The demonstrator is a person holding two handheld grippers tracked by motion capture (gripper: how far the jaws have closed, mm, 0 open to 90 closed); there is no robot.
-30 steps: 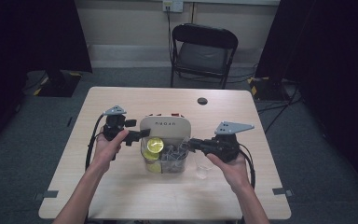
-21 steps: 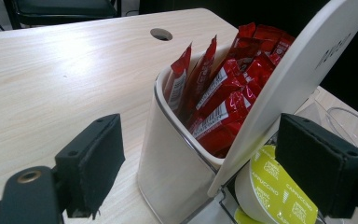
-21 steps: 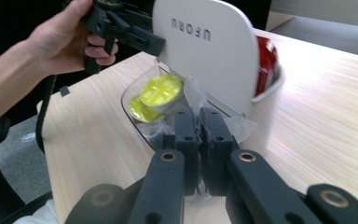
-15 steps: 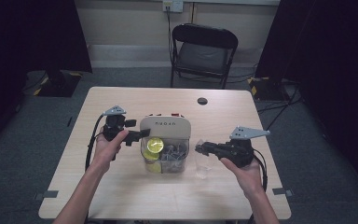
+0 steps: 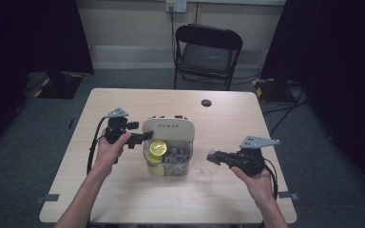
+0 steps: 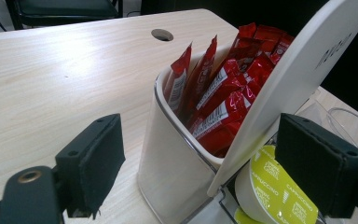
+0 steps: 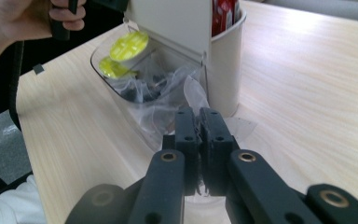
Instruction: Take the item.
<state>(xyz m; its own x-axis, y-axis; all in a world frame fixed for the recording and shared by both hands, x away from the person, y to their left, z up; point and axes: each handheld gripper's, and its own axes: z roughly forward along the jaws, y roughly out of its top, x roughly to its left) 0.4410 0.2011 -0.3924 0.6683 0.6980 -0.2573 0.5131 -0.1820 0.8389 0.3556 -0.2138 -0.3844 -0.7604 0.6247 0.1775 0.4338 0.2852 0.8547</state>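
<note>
Right gripper [image 5: 217, 157] clamps clear cup [image 5: 207, 167], cup tilted leftward toward organizer [image 5: 168, 129].

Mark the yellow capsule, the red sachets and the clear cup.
yellow capsule [image 6: 279, 193]: left gripper view, on its printed foil lid.
red sachets [image 6: 228, 100]: left gripper view, on a middle sachet's face.
clear cup [image 5: 208, 167]: high view, on its side wall.

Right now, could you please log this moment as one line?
left tongs: open at white lid | right tongs: shut on clear plastic piece | yellow capsules: in clear bin
</note>
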